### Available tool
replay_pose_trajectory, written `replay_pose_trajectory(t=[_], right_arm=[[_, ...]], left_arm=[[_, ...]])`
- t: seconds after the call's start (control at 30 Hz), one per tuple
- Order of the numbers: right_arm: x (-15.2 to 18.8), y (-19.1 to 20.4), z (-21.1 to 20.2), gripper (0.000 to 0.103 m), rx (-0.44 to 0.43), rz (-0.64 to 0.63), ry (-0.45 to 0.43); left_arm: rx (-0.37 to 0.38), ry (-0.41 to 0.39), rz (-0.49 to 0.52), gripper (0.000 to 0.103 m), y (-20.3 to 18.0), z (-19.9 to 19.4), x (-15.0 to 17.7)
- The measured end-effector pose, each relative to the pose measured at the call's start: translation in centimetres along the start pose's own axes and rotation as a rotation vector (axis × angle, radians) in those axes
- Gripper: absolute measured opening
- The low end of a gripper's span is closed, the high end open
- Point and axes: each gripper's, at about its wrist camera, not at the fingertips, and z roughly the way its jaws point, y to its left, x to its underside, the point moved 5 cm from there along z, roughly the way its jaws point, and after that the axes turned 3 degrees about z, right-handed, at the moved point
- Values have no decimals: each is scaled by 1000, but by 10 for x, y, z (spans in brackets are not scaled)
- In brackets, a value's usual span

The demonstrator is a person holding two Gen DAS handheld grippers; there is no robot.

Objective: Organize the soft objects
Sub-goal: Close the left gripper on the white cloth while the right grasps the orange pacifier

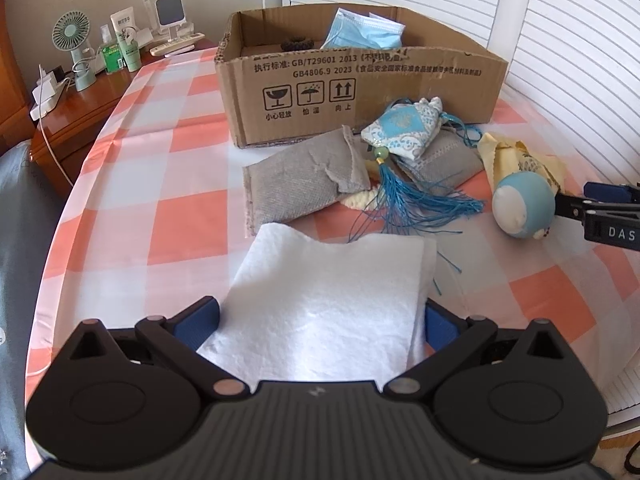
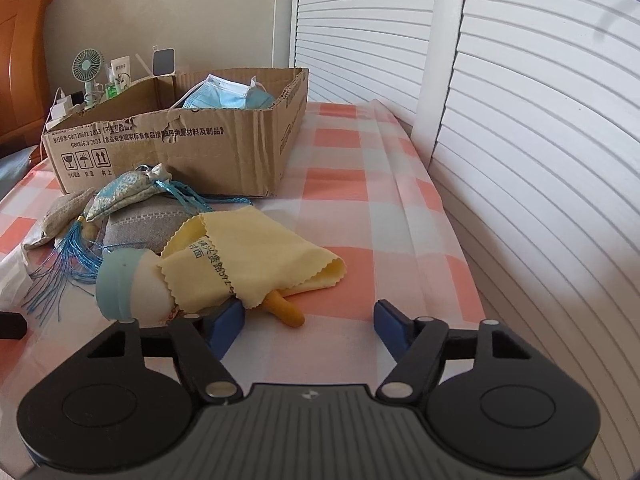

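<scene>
A folded white cloth [image 1: 320, 300] lies on the checked tablecloth between the wide-set fingers of my left gripper [image 1: 322, 320], which looks open; I see no squeeze on the cloth. Beyond it are two grey pouches [image 1: 296, 184], a blue patterned sachet with a tassel [image 1: 404, 128], a yellow cloth [image 2: 256, 256] and a blue-and-white plush toy [image 2: 128, 288]. The yellow cloth drapes over the toy. My right gripper [image 2: 310, 320] is open and low beside the toy, its left finger against the toy and the cloth's edge. The toy's orange stub [image 2: 286, 312] pokes between the fingers. A cardboard box [image 1: 360, 80] holds blue face masks [image 1: 360, 32].
White louvered doors [image 2: 520, 160] run close along the table's right side. A wooden nightstand [image 1: 80, 108] at the far left carries a small fan, bottles and chargers. The table's left edge drops off near a grey-blue fabric [image 1: 16, 220].
</scene>
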Motion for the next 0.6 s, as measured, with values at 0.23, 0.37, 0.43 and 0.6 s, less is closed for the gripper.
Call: replay_pose_trajectory(t=[0.23,0.37,0.43,0.6], right_arm=[[2,6,-2,67,43,-4,0],[3,1,-6,67,46,-25,4],[5,0,-11,68,42,-47,3],[9,-2,-19,56,41,-43,13]], left_arm=[[5,-5,5,102,0,0,0],[8,-6,8,102,0,-1,0],[8,-7,8,102,0,-1,0],[8,-7,8,102,0,-1,0]])
